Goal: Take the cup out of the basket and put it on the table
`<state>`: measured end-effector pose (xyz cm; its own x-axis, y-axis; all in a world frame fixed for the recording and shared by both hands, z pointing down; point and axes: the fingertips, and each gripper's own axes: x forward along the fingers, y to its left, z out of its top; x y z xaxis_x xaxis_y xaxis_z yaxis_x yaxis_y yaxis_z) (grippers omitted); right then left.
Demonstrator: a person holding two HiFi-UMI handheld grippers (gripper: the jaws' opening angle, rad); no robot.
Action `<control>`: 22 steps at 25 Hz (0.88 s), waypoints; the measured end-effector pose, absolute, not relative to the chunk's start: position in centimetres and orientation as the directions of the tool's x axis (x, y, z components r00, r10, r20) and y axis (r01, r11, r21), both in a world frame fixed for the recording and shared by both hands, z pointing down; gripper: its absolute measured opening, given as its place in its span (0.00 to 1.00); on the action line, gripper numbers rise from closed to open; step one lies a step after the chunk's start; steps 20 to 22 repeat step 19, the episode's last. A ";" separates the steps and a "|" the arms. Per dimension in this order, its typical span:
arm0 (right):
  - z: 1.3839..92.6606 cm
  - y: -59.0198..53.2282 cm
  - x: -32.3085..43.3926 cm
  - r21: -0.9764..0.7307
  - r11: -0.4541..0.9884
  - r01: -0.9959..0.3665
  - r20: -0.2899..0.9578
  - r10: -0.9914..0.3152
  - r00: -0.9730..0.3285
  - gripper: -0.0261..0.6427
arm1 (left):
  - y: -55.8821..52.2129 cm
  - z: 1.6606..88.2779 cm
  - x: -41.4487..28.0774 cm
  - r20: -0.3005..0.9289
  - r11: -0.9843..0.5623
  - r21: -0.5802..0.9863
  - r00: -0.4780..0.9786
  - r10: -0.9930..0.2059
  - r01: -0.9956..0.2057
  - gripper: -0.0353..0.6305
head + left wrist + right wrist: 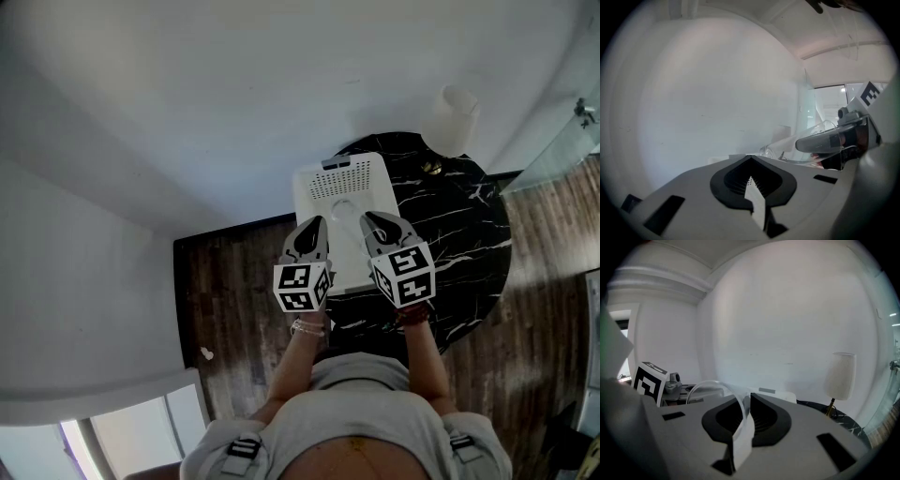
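Observation:
A clear plastic cup [712, 383] hangs by its rim between the jaws of my right gripper [746, 400], which is shut on it. In the left gripper view the same cup [821, 133] shows at the right, held by the right gripper [836, 140]. From the head view both grippers hover side by side over the white perforated basket [343, 176] on the round black marble table [469, 234]. The faint cup [345, 212] lies between the right gripper [371, 221] and the left gripper [315, 227]. My left gripper [750, 161] is shut with nothing in it.
A white-shaded lamp [457, 117] on a brass stem stands at the table's far edge, also seen as the lamp [840, 376] to the right. White walls close in behind and to the left. Dark wood floor [230, 300] surrounds the table.

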<state>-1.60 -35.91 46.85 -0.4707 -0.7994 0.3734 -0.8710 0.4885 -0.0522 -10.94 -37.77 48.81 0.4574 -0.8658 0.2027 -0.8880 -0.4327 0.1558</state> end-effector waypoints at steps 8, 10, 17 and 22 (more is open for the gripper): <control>46.9 -35.9 -1.4 -0.057 0.484 -0.873 0.377 -0.800 -0.467 0.08 | -37.8 48.7 -10.8 0.201 -0.436 0.156 0.461 -0.864 -0.886 0.06; 46.9 -35.9 -1.4 -0.058 0.484 -0.873 0.377 -0.799 -0.468 0.08 | -37.8 48.6 -10.7 0.202 -0.438 0.156 0.462 -0.863 -0.885 0.06; 46.9 -35.7 -1.3 -0.058 0.484 -0.873 0.380 -0.798 -0.468 0.08 | -37.7 48.5 -10.6 0.200 -0.440 0.152 0.464 -0.863 -0.885 0.06; 46.9 -35.7 -1.3 -0.057 0.485 -0.873 0.381 -0.798 -0.468 0.08 | -37.7 48.5 -10.6 0.200 -0.441 0.151 0.464 -0.863 -0.885 0.06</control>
